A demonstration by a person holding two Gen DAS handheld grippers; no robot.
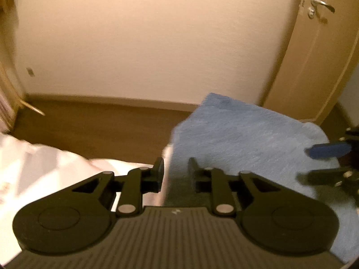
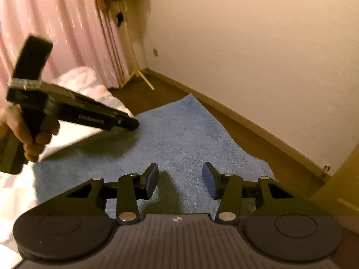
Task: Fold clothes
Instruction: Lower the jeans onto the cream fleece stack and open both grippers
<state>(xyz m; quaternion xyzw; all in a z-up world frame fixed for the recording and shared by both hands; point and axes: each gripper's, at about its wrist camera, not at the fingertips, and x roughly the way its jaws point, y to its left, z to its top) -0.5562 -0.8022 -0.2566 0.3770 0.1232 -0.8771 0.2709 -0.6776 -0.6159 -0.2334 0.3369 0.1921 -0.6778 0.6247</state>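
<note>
A blue towel (image 1: 246,139) (image 2: 179,134) lies spread flat over the corner of a white bed (image 1: 44,168) (image 2: 13,190). My left gripper (image 1: 177,171) is shut on the towel's left edge, with a fold of cloth running up between its fingers. The right wrist view shows it from the side (image 2: 134,124), held by a hand (image 2: 33,139), its tip at that edge. My right gripper (image 2: 179,177) hovers open over the towel's near part, nothing between its blue pads. In the left wrist view it shows at the far right (image 1: 306,163), jaws apart over the cloth.
Brown wooden floor (image 1: 101,127) runs beyond the bed to a pale wall. A door with a metal handle (image 1: 323,2) stands at the right. A pink curtain (image 2: 56,33), a wooden stand's legs (image 2: 143,78) and a bunched white-pink cover (image 2: 85,80) are at the left.
</note>
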